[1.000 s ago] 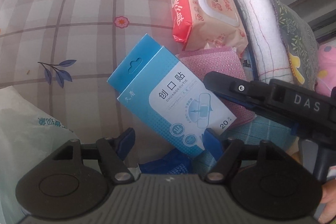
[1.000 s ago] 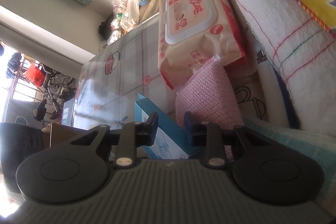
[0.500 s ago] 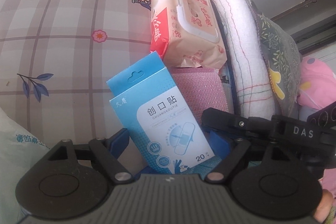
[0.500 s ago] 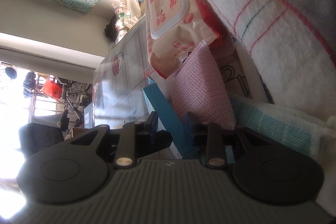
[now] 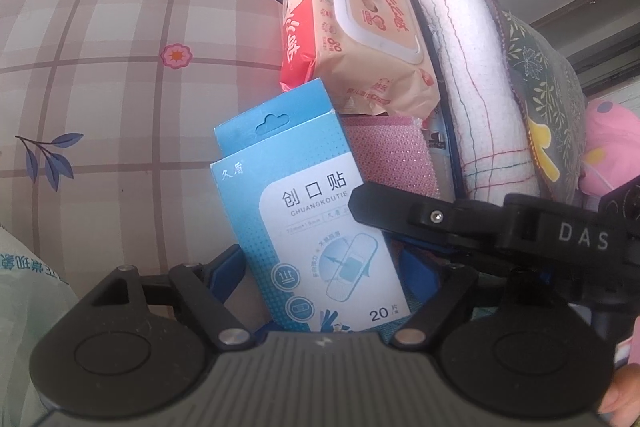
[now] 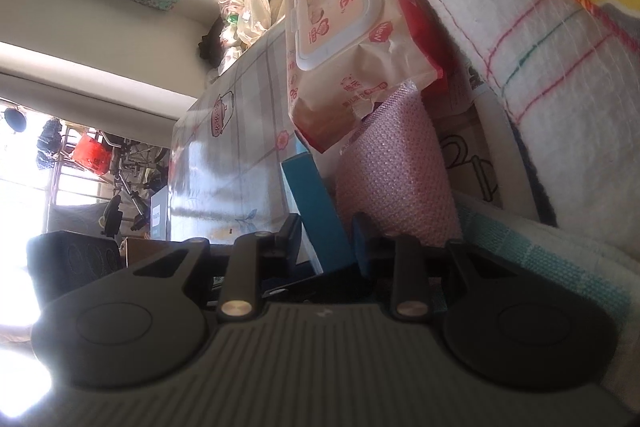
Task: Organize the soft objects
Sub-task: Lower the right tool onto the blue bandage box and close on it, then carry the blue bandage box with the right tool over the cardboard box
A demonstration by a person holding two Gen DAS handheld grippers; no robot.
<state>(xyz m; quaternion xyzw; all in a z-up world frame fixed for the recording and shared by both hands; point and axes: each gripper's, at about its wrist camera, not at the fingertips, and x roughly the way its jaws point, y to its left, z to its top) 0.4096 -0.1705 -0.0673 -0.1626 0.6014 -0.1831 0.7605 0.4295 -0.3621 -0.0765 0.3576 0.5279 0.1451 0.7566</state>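
Crowding plaster box (image 5: 308,223): wipes pack (image 5: 352,35), pink cloth (image 5: 390,155)

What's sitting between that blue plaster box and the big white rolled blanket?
A pink dotted cloth lies between the blue plaster box and the white rolled blanket; both wrist views show it, tucked under the wet-wipes pack.

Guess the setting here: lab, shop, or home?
Likely a home: a patterned plaid tablecloth, a pack of wet wipes, folded blankets, and household clutter by a sunlit window.

Sunlit, window (image 6: 60,155) glare, fisheye-warped dark corners.
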